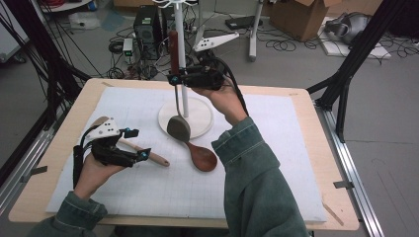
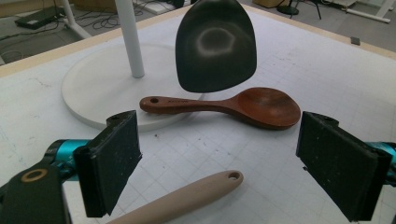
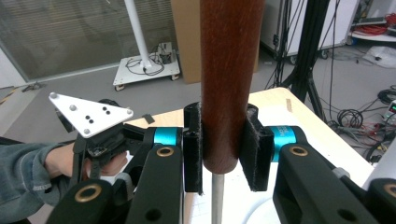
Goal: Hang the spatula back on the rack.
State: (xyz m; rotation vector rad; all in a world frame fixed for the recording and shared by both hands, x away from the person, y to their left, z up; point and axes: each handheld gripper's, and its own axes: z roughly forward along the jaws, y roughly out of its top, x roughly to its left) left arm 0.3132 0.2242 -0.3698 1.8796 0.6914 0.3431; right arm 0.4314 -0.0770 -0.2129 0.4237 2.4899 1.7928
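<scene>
My right gripper [image 1: 174, 78] is shut on the red-brown handle [image 3: 231, 84] of a turner held upright beside the white stand's pole [image 1: 180, 49]. Its thin metal shaft runs down to a dark head [image 1: 179, 128] hanging over the stand's round base [image 1: 197, 106]. At the front left my left gripper [image 1: 138, 143] is open. Its wide-apart pads [image 2: 112, 158] straddle the pale wooden spoon's handle [image 2: 187, 196] without touching it. That pale spoon [image 1: 153, 158] lies flat on the mat. A dark brown wooden spoon [image 1: 200, 155] also lies flat, just right of it, by the base's front edge.
A white gridded mat [image 1: 276, 148] covers most of the wooden table [image 1: 301, 98]. Black frame posts [image 1: 346, 74] stand at the table's right and left edges. Cables, a computer tower and boxes sit on the floor beyond the far edge.
</scene>
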